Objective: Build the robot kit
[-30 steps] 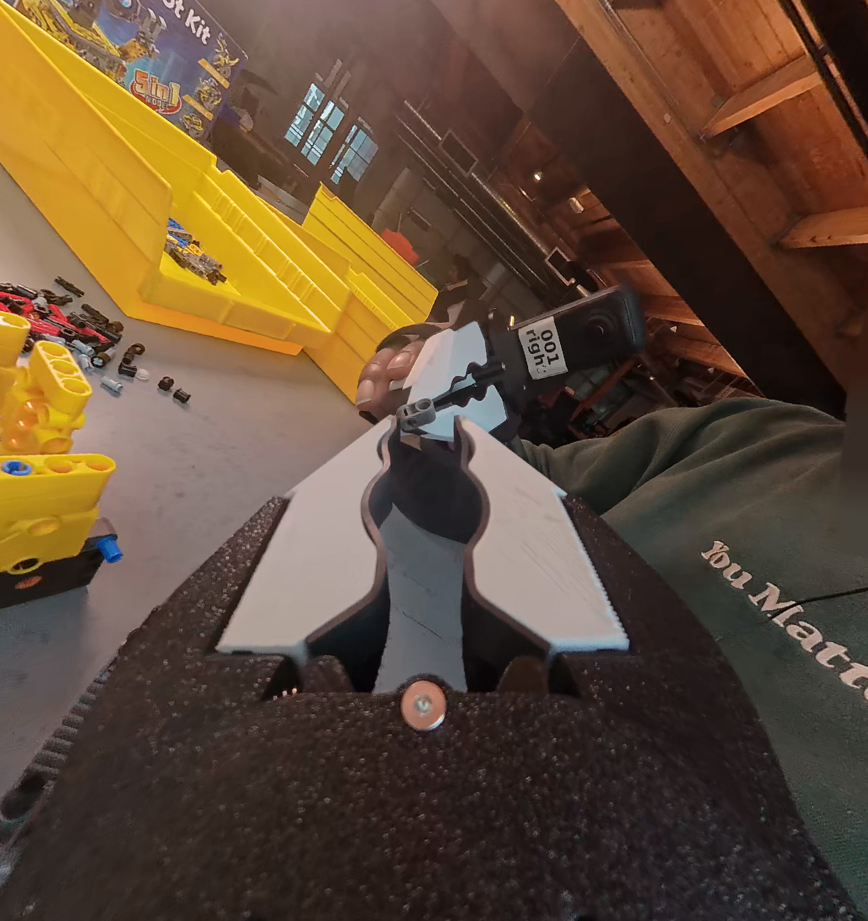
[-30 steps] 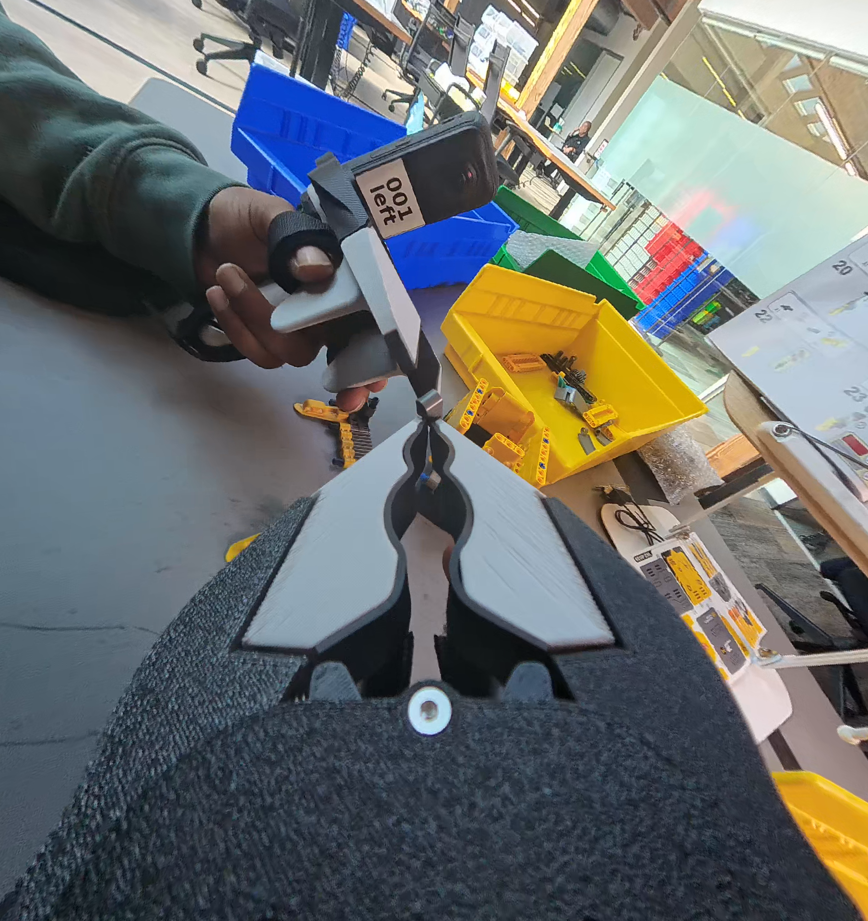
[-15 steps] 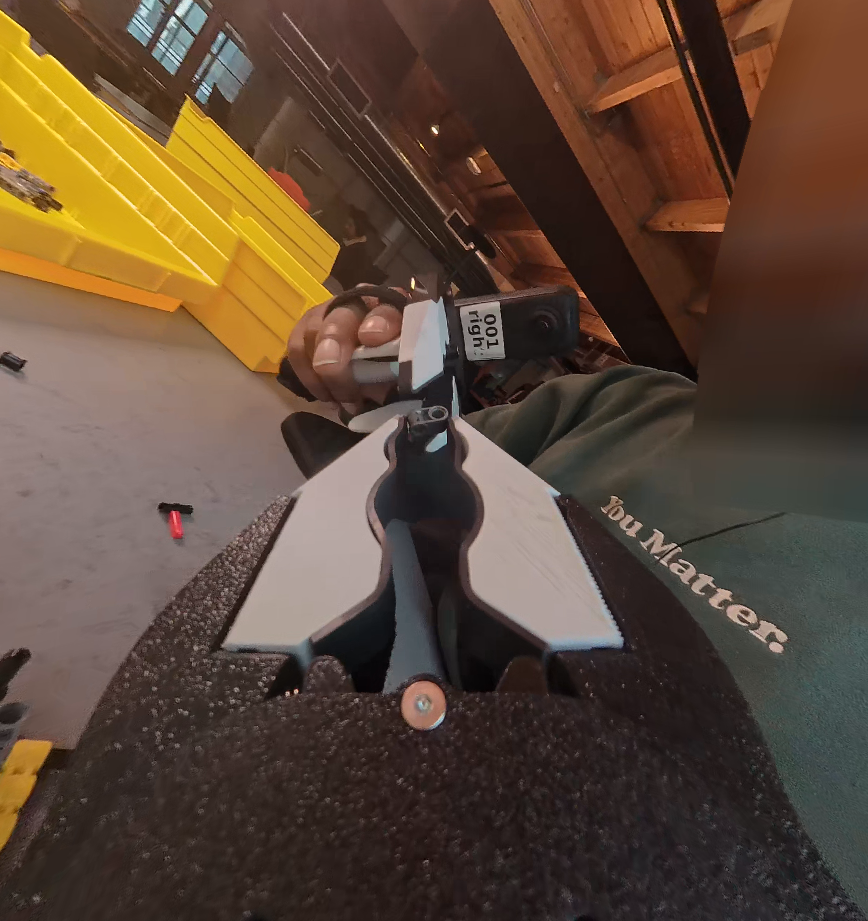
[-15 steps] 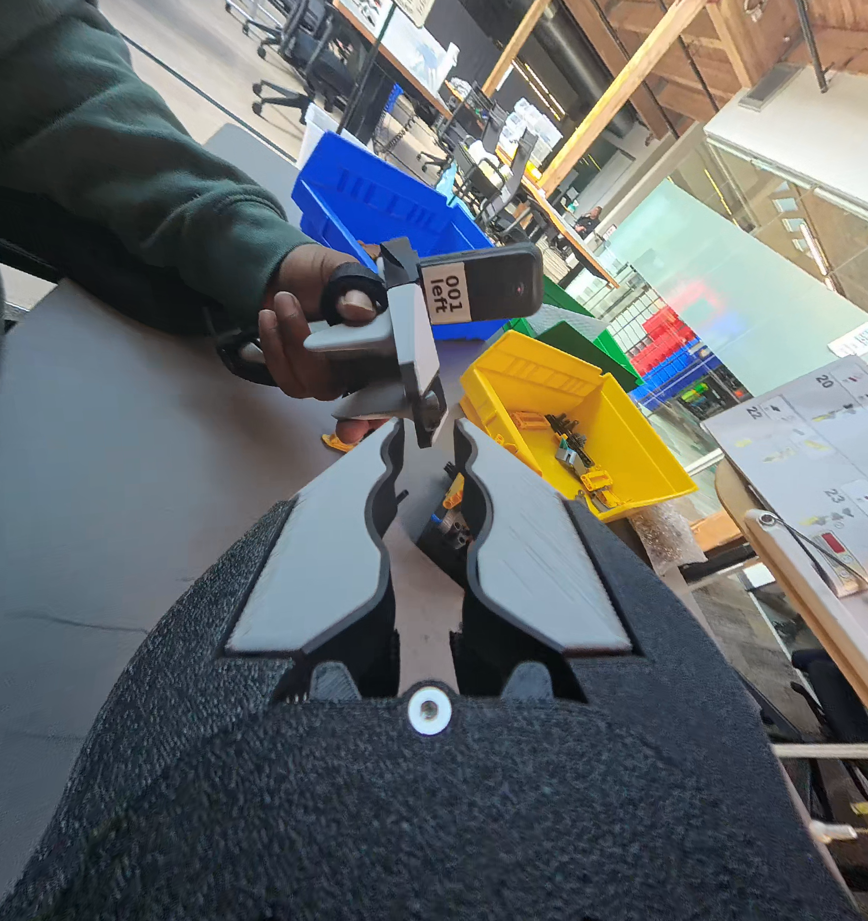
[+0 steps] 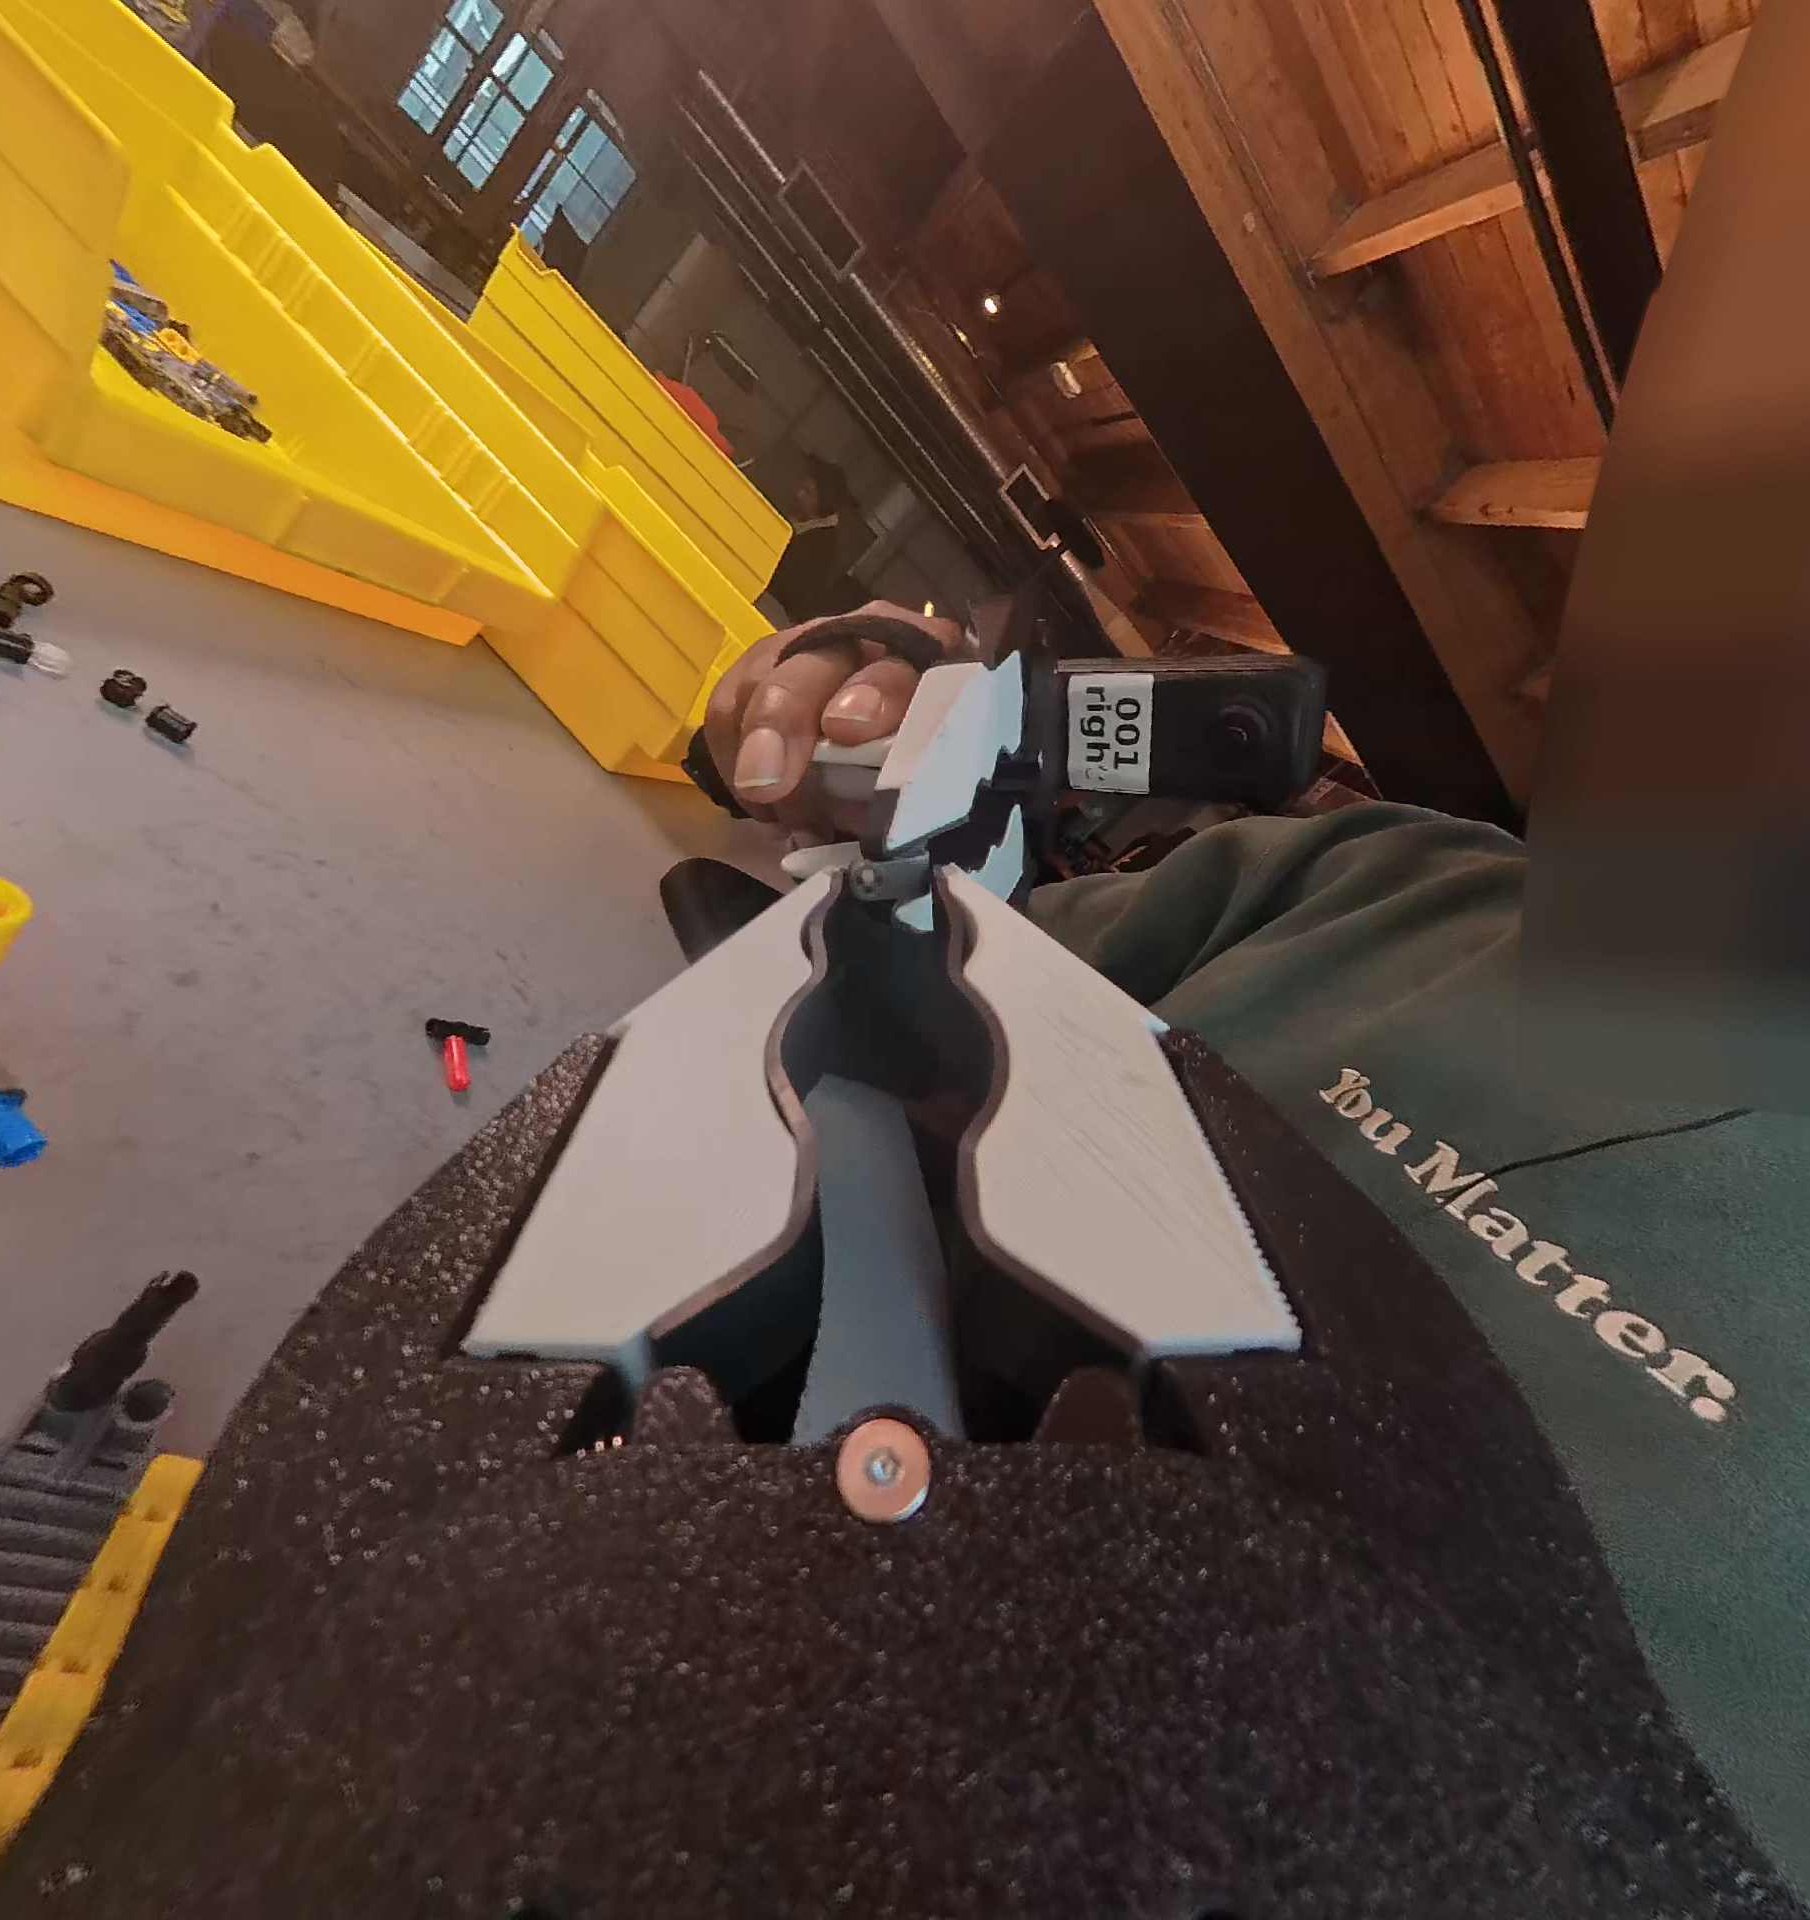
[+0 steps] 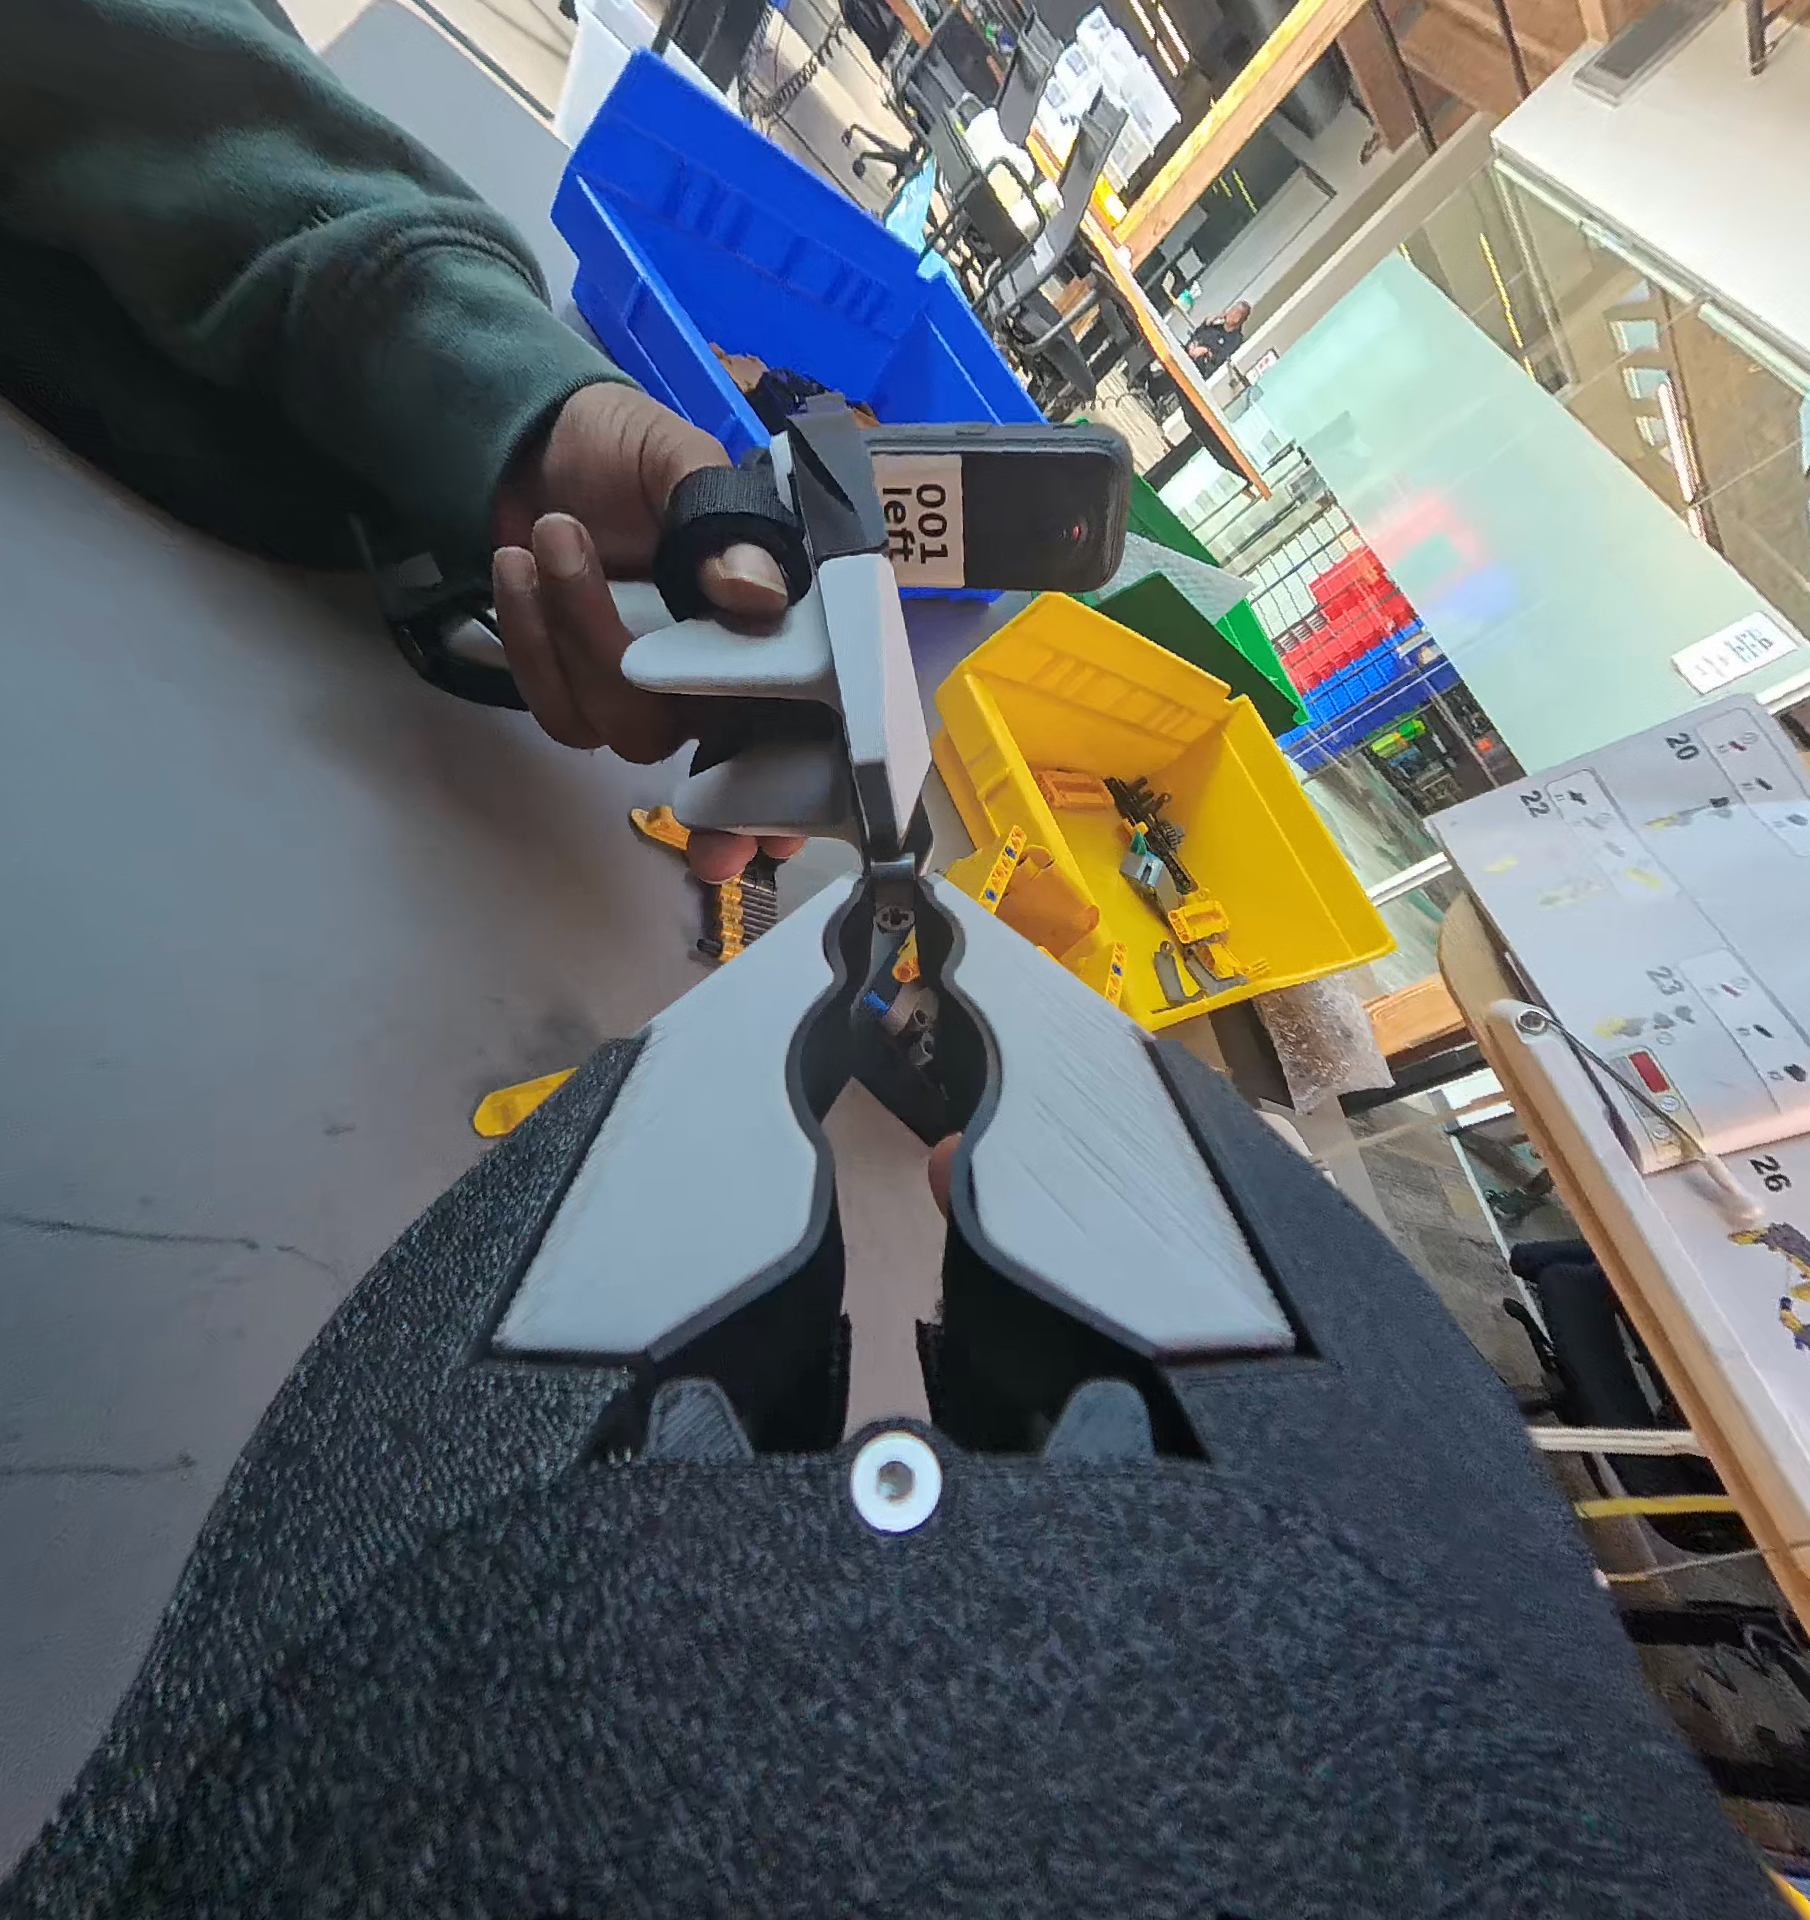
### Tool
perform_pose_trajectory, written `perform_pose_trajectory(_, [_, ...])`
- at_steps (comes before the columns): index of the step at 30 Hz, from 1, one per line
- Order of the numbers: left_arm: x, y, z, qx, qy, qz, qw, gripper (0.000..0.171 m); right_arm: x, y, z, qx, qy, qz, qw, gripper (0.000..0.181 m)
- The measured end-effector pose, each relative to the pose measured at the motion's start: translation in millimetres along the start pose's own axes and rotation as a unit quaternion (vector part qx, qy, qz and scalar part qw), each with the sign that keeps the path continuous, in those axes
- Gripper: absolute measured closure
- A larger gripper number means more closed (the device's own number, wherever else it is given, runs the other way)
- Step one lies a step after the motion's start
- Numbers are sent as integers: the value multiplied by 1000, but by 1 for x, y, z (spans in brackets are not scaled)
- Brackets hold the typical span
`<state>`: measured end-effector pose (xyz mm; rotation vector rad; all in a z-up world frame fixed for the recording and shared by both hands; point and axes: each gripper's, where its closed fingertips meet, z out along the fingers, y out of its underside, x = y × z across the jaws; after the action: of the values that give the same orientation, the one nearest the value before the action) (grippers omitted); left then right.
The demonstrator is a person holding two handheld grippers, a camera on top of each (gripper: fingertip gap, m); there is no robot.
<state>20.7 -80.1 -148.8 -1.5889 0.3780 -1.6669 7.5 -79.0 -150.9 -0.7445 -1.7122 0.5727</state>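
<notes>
My left gripper (image 5: 888,883) is shut on a small grey and black connector piece (image 5: 877,881) and holds it above the grey table (image 5: 257,883). The right gripper, held by a hand, meets it tip to tip from beyond, its fingers closed around the same piece. In the right wrist view my right gripper (image 6: 894,891) is closed on the small black piece (image 6: 893,916). The left gripper (image 6: 885,847) comes down onto it from above, held by a hand in a green sleeve (image 6: 257,312).
Yellow bins (image 5: 361,416) line the table's far side, with loose small parts (image 5: 142,707) and a red and black pin (image 5: 454,1049) nearby. In the right wrist view stand a blue bin (image 6: 755,270), a yellow bin (image 6: 1192,790) with pieces, and instruction sheets (image 6: 1711,935) at the right. Left and right tips are no more than a few centimetres apart.
Half a second ago my right gripper stood open beside the left gripper's tip. It has now closed on the small piece. Both grippers shifted slightly over the table.
</notes>
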Motion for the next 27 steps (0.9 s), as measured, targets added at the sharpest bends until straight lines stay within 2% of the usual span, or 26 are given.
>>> perform_pose_trajectory(3, [-6,3,1,-11,-24,13,1000,157,-2,5,3,-21,2,-14,1000,175])
perform_pose_trajectory(6, [-5,3,0,-13,-21,12,1000,157,-2,4,3,-17,1,-7,1000,175])
perform_pose_trajectory(8, [-2,2,1,-12,-13,12,1000,157,-3,2,0,3,-22,37,999,173])
perform_pose_trajectory(10, [-1,-4,-3,4,-10,11,1000,157,0,12,-6,6,-61,112,992,164])
perform_pose_trajectory(12, [0,-12,-9,21,-8,6,1000,157,-4,42,-14,-44,-108,156,981,164])
perform_pose_trajectory(14, [-2,-15,-12,28,-13,5,1000,158,-27,81,-21,-128,-172,172,961,164])
perform_pose_trajectory(16, [-5,-16,-13,31,-19,3,999,157,-47,107,-20,-182,-212,171,945,164])
perform_pose_trajectory(18, [-8,-15,-13,31,-24,-4,999,157,-58,116,-13,-202,-233,173,935,165])
perform_pose_trajectory(23, [-10,-15,-14,29,-29,-9,999,156,-55,125,-7,-233,-248,175,924,172])
perform_pose_trajectory(27, [-10,-15,-14,28,-29,-8,999,156,-56,123,-6,-229,-253,192,920,173])
